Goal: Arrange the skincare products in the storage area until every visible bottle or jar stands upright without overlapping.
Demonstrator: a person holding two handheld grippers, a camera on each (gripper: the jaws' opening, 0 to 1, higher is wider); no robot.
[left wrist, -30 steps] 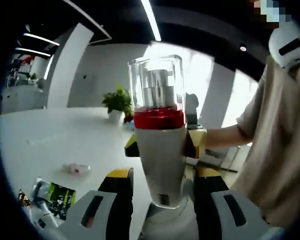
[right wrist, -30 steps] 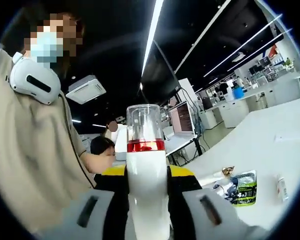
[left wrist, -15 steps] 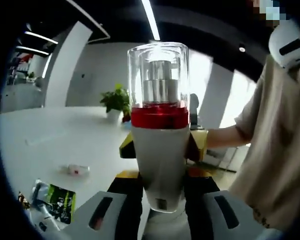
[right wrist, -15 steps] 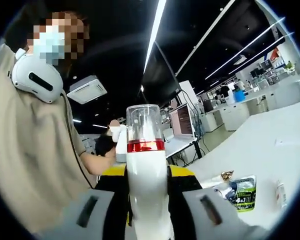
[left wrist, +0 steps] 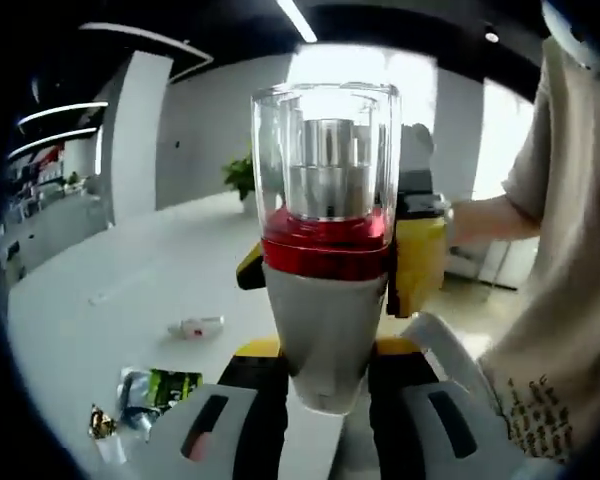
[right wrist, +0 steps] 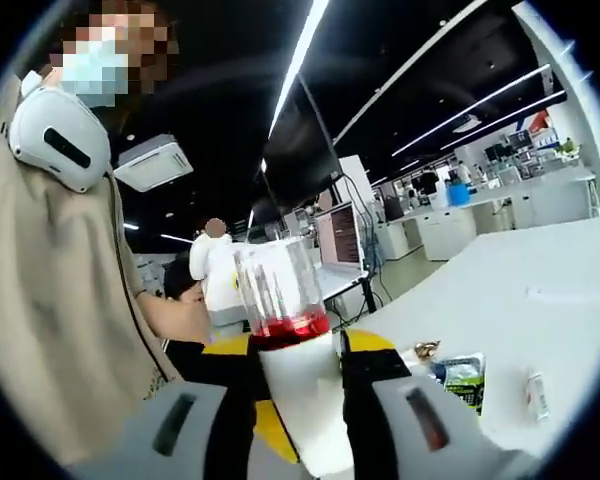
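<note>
Bottle [left wrist: 325,260] sits pinched between both grippers' jaws above the worktop [left wrist: 130,300], so we should free one pair, then stand it clear of the sachet [left wrist: 165,388] at seven o'clock.

open-plan office: long white desks [right wrist: 540,290], monitors [right wrist: 342,236], strip ceiling lights [right wrist: 298,62]

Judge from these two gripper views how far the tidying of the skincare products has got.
Done: nothing can be confirmed; no product is seen standing in a storage area. In hand: the white pump bottle with the red band and clear cap is clamped between both the left gripper and the right gripper, held up above the table. Left: a small tube and a green packet lie flat on the table.
</note>
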